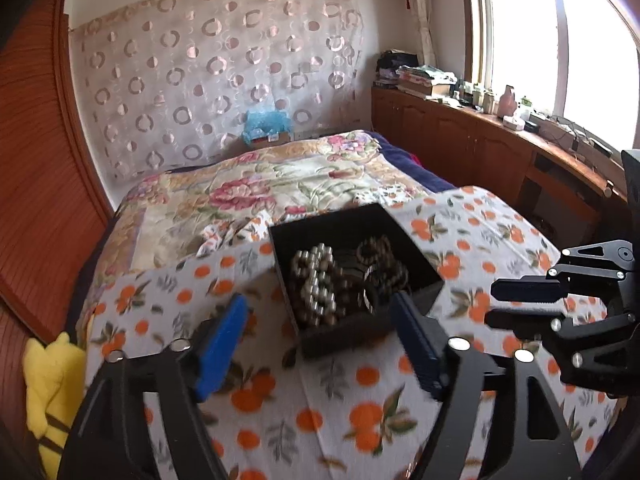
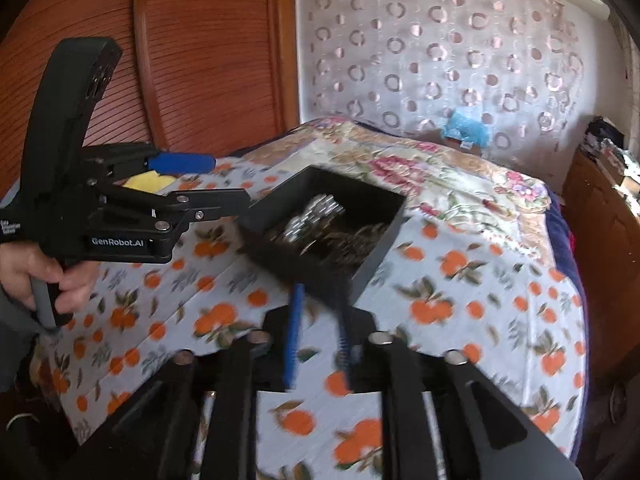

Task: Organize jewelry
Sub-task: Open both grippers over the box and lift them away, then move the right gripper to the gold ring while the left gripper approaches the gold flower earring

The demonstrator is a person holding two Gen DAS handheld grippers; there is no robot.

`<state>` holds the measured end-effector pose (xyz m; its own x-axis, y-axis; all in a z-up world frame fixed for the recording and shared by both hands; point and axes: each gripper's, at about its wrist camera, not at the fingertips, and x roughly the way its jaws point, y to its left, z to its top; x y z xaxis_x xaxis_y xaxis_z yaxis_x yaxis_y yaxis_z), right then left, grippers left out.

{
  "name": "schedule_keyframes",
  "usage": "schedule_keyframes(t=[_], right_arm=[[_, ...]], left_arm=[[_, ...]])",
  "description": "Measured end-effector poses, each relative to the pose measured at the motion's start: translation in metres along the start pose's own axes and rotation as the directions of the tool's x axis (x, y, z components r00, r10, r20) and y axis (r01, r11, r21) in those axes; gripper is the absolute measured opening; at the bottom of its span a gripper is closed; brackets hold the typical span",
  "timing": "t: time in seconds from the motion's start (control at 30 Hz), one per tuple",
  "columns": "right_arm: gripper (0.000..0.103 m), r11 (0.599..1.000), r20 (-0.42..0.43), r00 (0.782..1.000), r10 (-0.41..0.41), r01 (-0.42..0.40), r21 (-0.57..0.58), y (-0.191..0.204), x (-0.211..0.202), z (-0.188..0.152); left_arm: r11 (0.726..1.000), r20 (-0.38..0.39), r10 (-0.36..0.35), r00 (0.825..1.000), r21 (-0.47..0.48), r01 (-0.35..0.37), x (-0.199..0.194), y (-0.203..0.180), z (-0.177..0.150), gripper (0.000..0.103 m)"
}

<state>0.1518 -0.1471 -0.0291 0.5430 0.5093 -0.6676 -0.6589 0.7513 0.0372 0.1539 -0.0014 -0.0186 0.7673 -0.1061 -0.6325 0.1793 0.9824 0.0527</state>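
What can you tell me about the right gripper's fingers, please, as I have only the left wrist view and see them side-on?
Observer: In the right wrist view, the right gripper has a narrow gap between its fingers, and nothing seems to be held. Its tips are near the black box.
Operator: Is a hand visible on the left gripper?
Observer: Yes, a hand grips the handle of the left gripper.
Operator: Is there any marking on it?
Observer: Its body reads GenRobot.AI.
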Motion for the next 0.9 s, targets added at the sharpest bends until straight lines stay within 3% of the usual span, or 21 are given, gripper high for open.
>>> schedule_keyframes(t=[0.13,0.63,0.9], right_arm=[[0.029,1.000,-0.015,0.999,0.029,-0.029,-0.011,0.015,0.000,-0.015],[0.030,0.992,-0.143,0.984,0.104,-0.113,-0.060,0.060,0.029,-0.052],[0.030,0.991,-0.191,0.980,0.065,-0.086,-0.107,0.070,0.043,-0.052]], left_arm=[[1.000,-0.008,0.009,1.000,-0.003,-0.009,-0.012,0.004,-0.022,0.086],[1.000,-0.106,-0.023,0.994,0.003,0.024,-0.033,0.006,-0.091,0.087],[0.998,-0.123,-0.066,0.990,-0.008,0.065,-0.036,-0.003,-0.103,0.087]])
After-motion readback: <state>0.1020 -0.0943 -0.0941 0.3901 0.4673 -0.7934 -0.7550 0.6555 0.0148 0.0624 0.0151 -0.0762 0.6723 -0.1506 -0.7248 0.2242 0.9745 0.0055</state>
